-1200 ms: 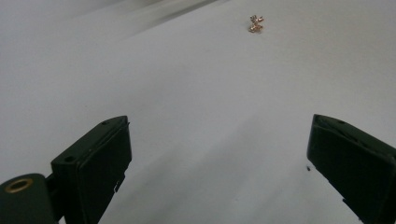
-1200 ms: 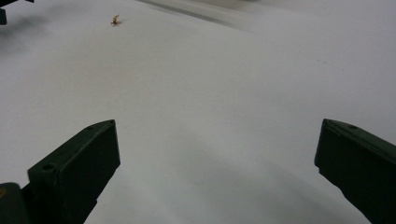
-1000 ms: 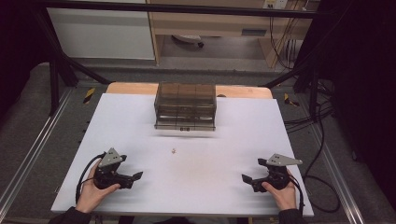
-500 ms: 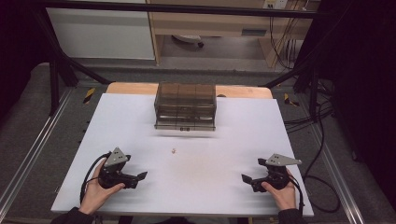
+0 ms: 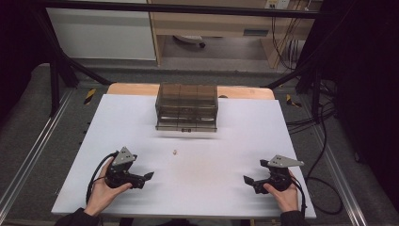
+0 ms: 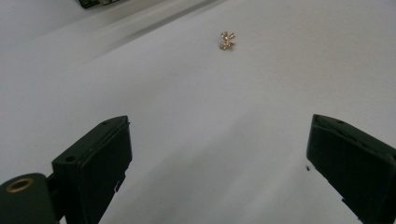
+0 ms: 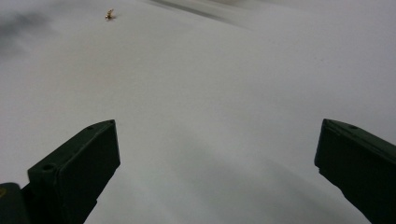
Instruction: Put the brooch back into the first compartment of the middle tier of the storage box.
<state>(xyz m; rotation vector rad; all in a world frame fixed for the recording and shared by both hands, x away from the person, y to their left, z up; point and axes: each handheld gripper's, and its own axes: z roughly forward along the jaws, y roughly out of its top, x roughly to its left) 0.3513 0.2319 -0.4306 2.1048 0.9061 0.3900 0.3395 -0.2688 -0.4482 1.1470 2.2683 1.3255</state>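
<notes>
High view – bench: the white bench [image 5: 197, 188] is lying bare except for two things – a small gold piece [image 5: 175, 152] sitting near the middle of the frame, and a smoky clear drawer box [image 5: 187, 107] standing at upper centre by the far edge.
High view – grippers: the left hand-held gripper [image 5: 148, 176] is hovering at lower left, jaws spread and pointing toward centre; the right hand-held gripper [image 5: 248, 180] is waiting at lower right, jaws also apart, nothing in either.
High view – container: the drawer box is sitting with its drawers pushed in; what they are holding is too dim to tell.
Left gripper view – target: the gold piece [image 6: 227, 40] is lying at upper centre of the frame, well ahead of the two black jaws, which are standing wide at the bottom corners. It is looking like a tiny petalled ornament, though it is too small to be sure.
Left gripper view – approach, as I judge it: the step in hand is reaching for the piece. Doing it well is meaning centring the piece between the jaws, coming down low to the bench, and closing slowly – a thing this small is likely to skid or flip away.
Right gripper view – target: the gold piece [image 7: 110, 15] is showing at upper left, far off; the jaws are gaping, empty.
</notes>
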